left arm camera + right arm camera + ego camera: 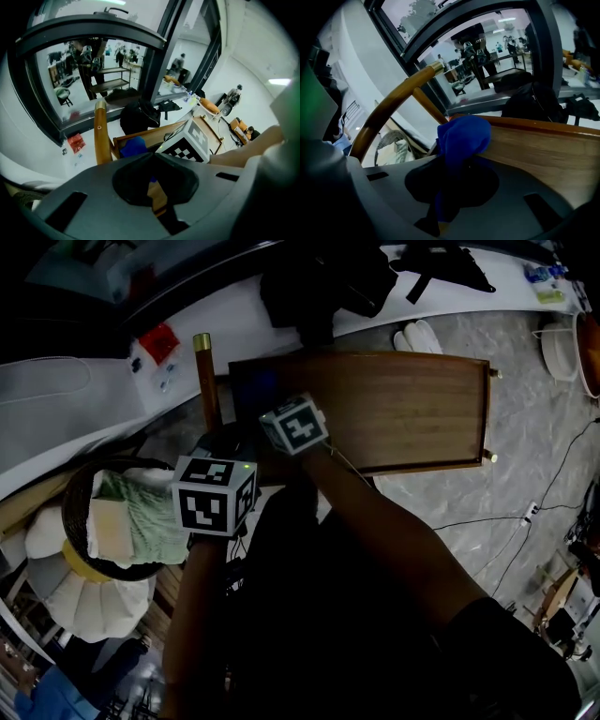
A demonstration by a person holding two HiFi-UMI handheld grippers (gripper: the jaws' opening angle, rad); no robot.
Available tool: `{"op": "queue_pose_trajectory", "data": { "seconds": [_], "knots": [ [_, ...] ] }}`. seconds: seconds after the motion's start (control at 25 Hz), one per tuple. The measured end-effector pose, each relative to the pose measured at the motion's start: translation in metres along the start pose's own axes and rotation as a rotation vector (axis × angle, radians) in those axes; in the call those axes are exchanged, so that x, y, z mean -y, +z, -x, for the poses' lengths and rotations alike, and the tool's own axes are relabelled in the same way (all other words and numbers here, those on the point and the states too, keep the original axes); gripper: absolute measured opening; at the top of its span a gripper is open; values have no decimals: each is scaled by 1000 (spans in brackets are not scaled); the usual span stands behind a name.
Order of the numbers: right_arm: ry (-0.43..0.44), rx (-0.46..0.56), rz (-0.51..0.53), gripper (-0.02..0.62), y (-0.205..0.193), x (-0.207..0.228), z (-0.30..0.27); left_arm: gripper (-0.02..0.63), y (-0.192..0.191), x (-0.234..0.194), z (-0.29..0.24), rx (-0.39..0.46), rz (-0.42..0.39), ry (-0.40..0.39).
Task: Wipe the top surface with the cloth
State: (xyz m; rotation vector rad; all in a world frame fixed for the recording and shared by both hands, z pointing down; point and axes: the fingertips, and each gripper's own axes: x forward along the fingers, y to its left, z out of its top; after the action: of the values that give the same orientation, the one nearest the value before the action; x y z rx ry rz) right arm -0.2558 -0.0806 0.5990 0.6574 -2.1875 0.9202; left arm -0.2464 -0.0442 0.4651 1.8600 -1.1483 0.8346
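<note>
The right gripper (443, 187) clamps the blue cloth (464, 133) at the left edge of the wooden top (403, 409). The left gripper (151, 153) is closed and empty. Wiping appears barely begun.

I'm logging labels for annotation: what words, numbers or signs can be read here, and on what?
No text is readable.
Marker cubes: black-and-white square patterns only, no letters.
Red packet on the white ledge: print too small to read.
Blue cloth: no label shows.
</note>
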Motion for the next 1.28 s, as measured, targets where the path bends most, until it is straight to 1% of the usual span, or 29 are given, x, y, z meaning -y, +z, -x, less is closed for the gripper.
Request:
{"op": "queue_pose_trajectory", "data": {
  "seconds": [0.24,0.6,0.88,1.08,1.28],
  "knots": [
    [-37,-17,24,63,-24,43,40,9,18,37,-26,16,-22,-24],
    [-97,-21,-8,63,-63,121,108,9,23,97,-75,5,-28,-9],
    [-157,-8,-49,63,-89,185,167,9,29,163,-114,-30,-42,-59],
    [-199,-9,-53,63,-102,228,203,10,41,204,-142,-33,-59,-71],
    [-231,-15,-58,63,-114,267,235,9,55,242,-168,-37,-59,-112]
  ]
}}
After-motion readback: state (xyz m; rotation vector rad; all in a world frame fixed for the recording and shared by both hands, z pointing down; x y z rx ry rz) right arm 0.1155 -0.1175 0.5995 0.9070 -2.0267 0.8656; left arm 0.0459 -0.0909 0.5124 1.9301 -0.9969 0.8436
